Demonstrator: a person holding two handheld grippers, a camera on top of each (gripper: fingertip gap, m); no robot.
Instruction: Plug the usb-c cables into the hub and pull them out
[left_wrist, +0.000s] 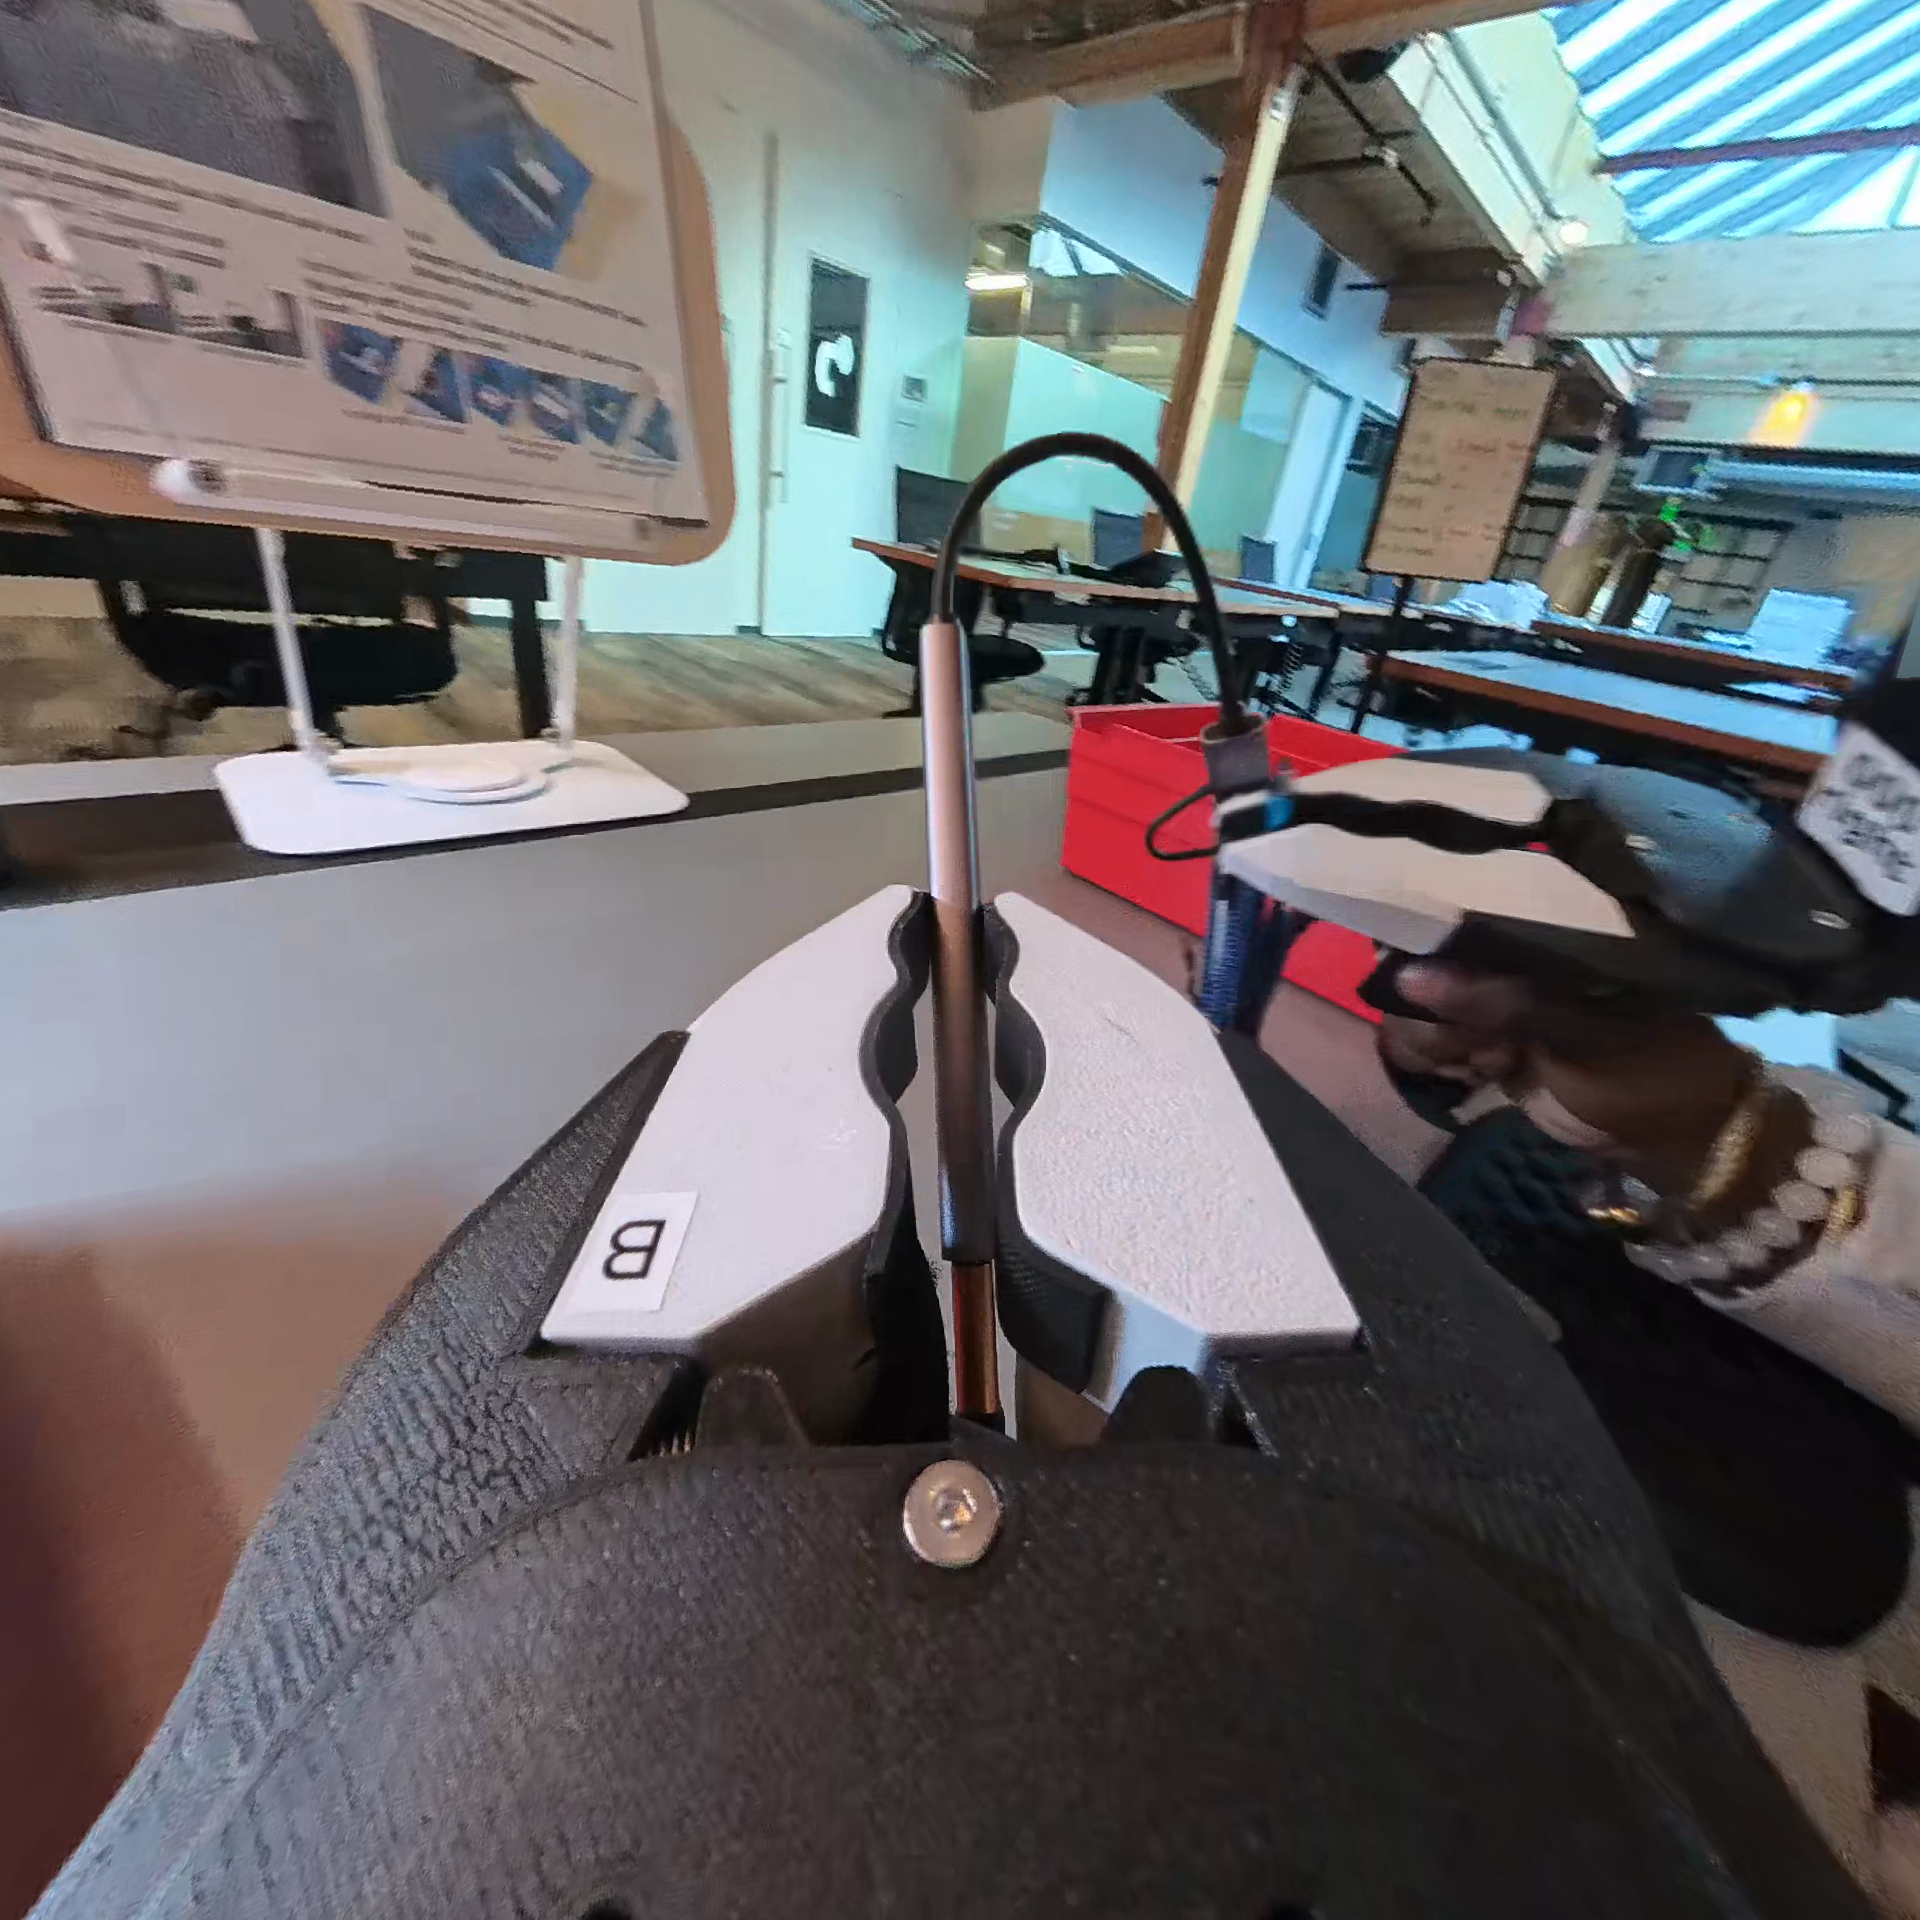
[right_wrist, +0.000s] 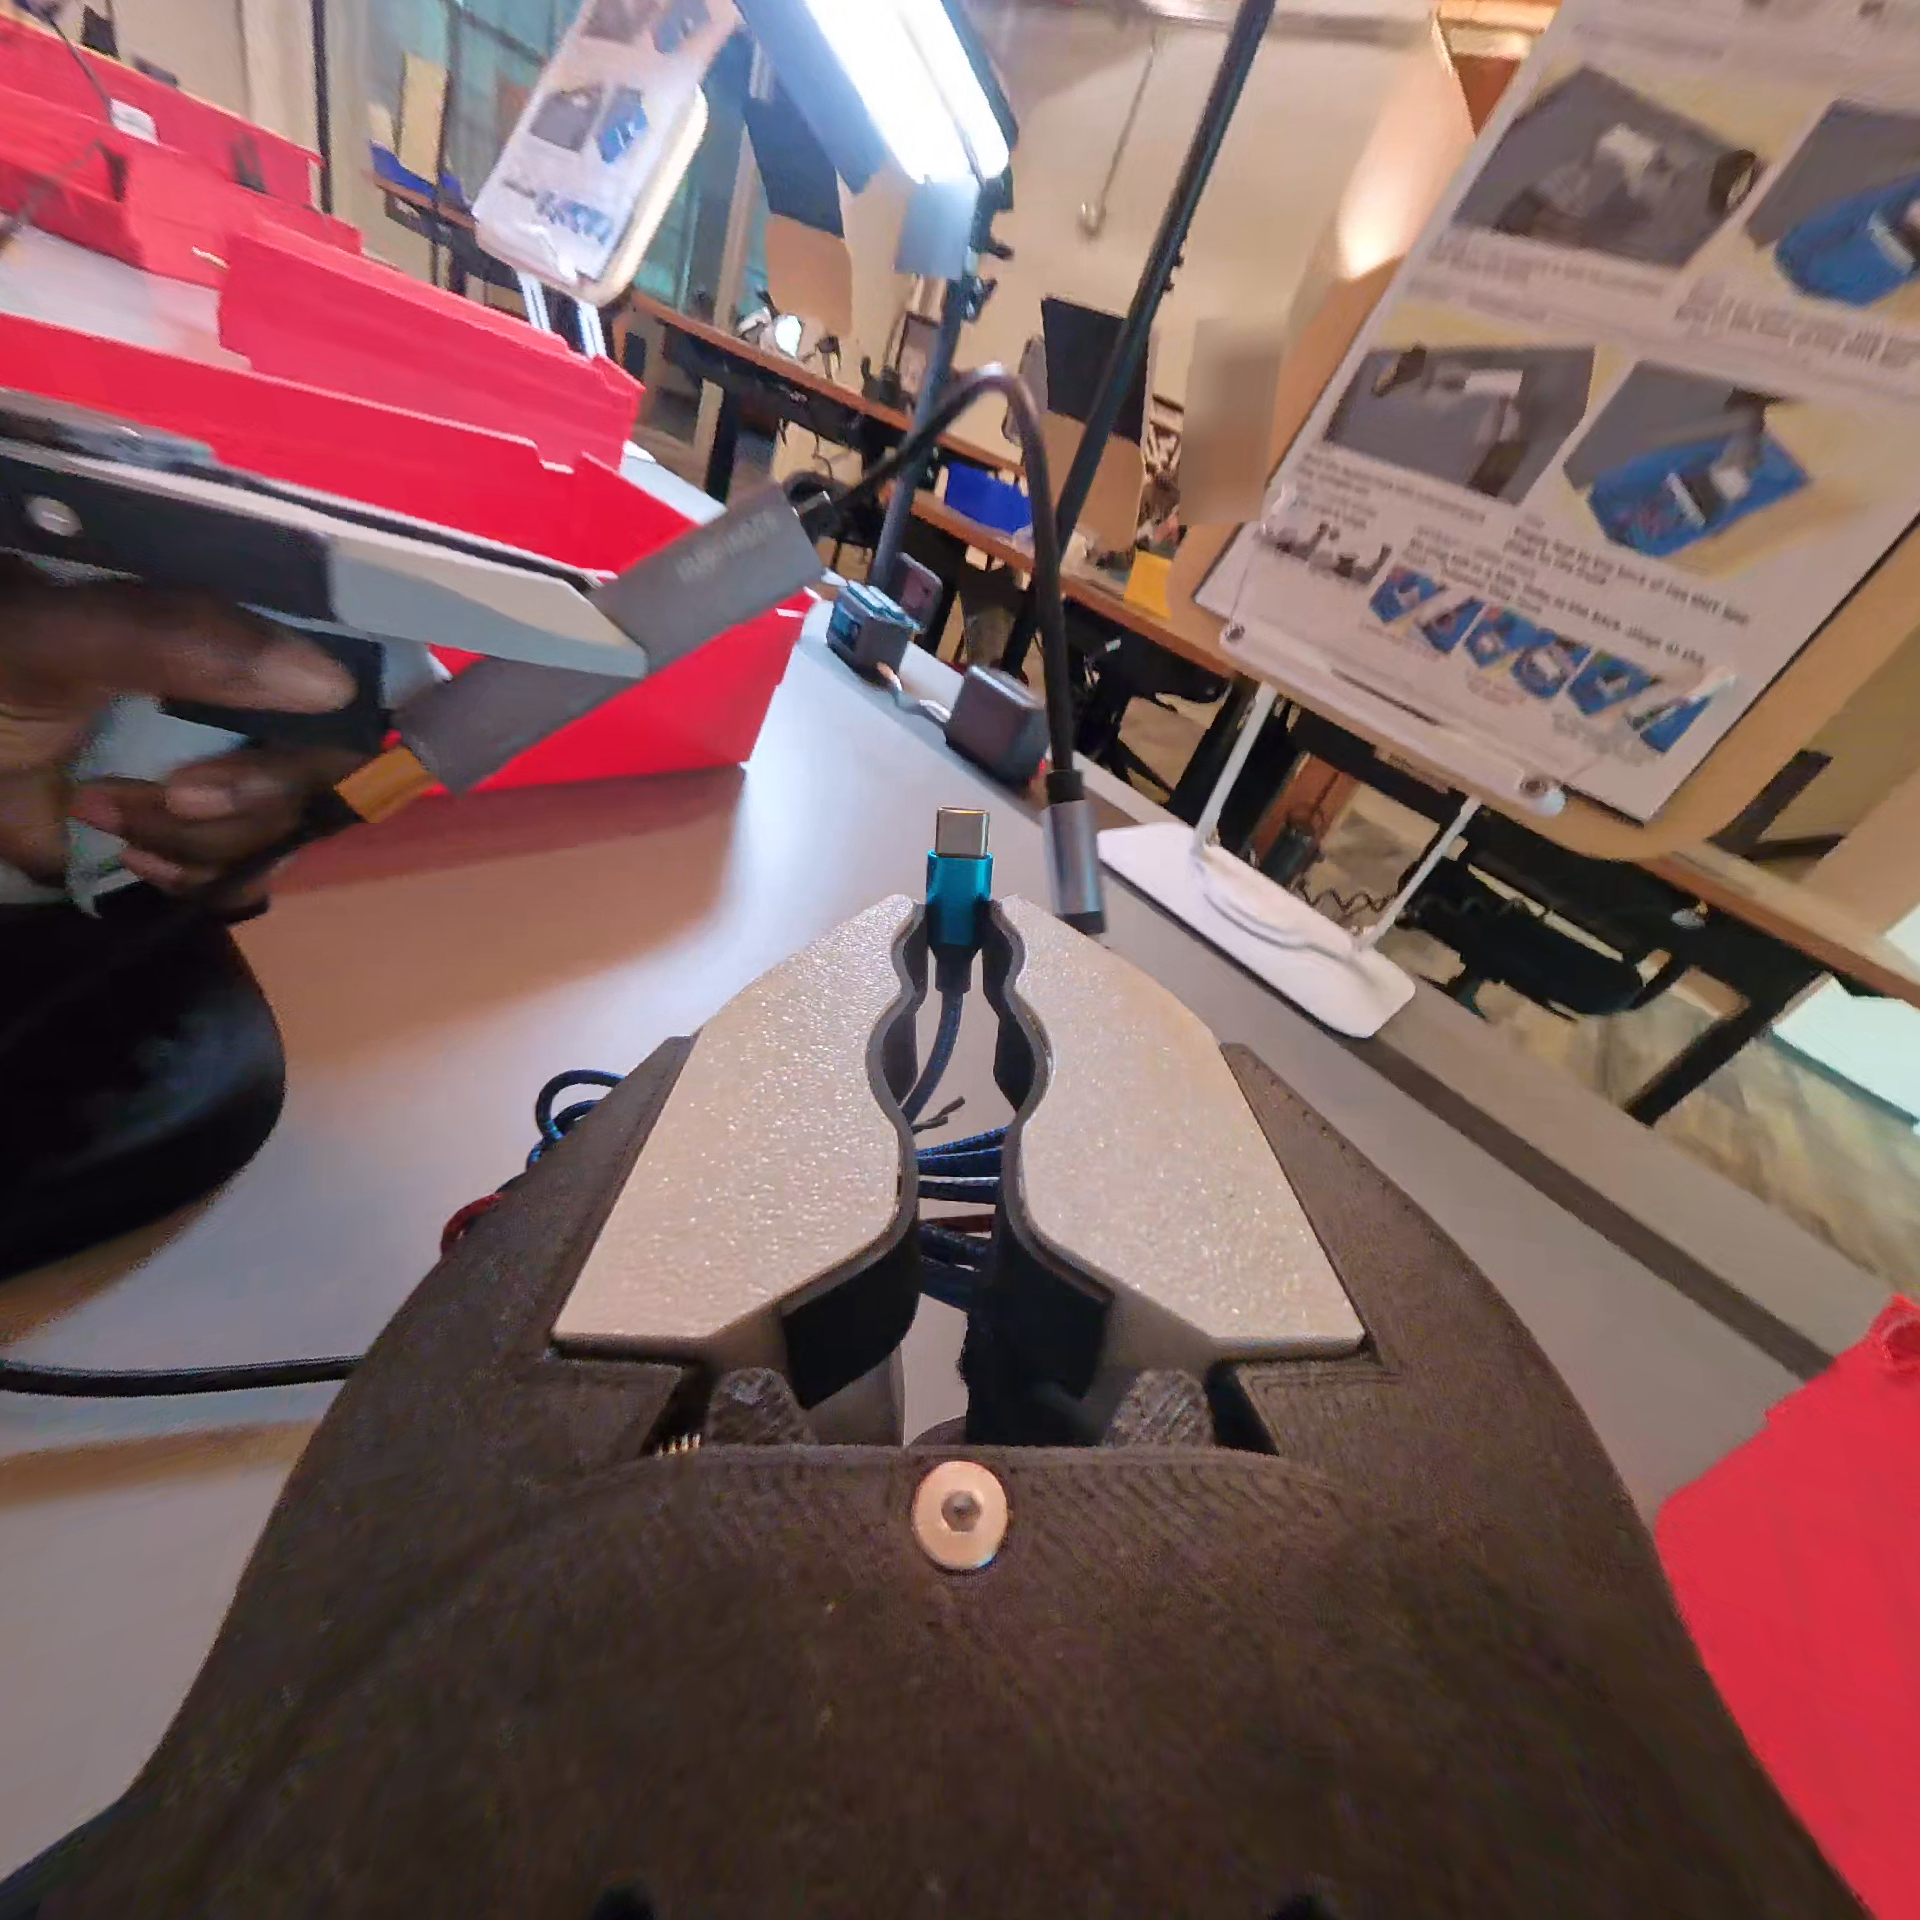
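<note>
Right now my left gripper (left_wrist: 951, 925) is clamped on the slim grey hub (left_wrist: 951, 831), held edge-on above the grey table (left_wrist: 416, 987), its black lead (left_wrist: 1091, 468) arching over. My right gripper (right_wrist: 961, 920) pinches the blue usb-c cable (right_wrist: 958, 894), plug bare, well apart from the hub, red bins (right_wrist: 416, 343) behind.

Daylight poured from the slatted blue-white skylight (left_wrist: 1766, 104), leaving the room bright; a long glowing lamp panel (right_wrist: 914, 83) glared overhead; the tilted white instruction boards (right_wrist: 1621, 416) were blurred; straight beams bowed at the frame edges; soft shadows lay on the smooth grey tabletop (left_wrist: 416, 987).
</note>
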